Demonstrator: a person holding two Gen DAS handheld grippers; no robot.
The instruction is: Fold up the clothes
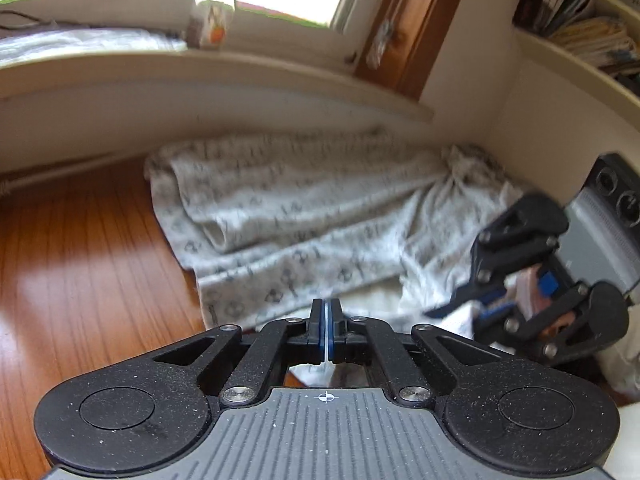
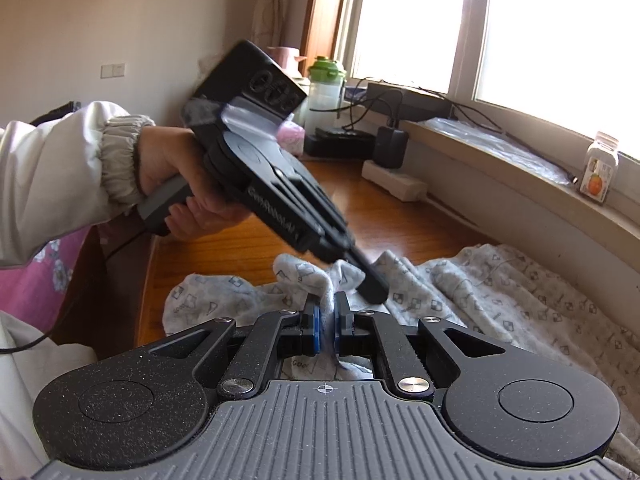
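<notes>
The right tongs pinch a raised fold of the patterned garment, jaws nearly together on cloth. The left tongs are fully closed; whether cloth is caught there I cannot tell. The garment lies crumpled on the wooden counter below the windowsill. This looks like gripping an edge; next, lift and spread it flat. The left hand angles its tongs downward.

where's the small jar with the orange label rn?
The jar stands on the window ledge, far right in the right wrist view and upper middle in the left, above the patterned garment on the wooden table.
</notes>
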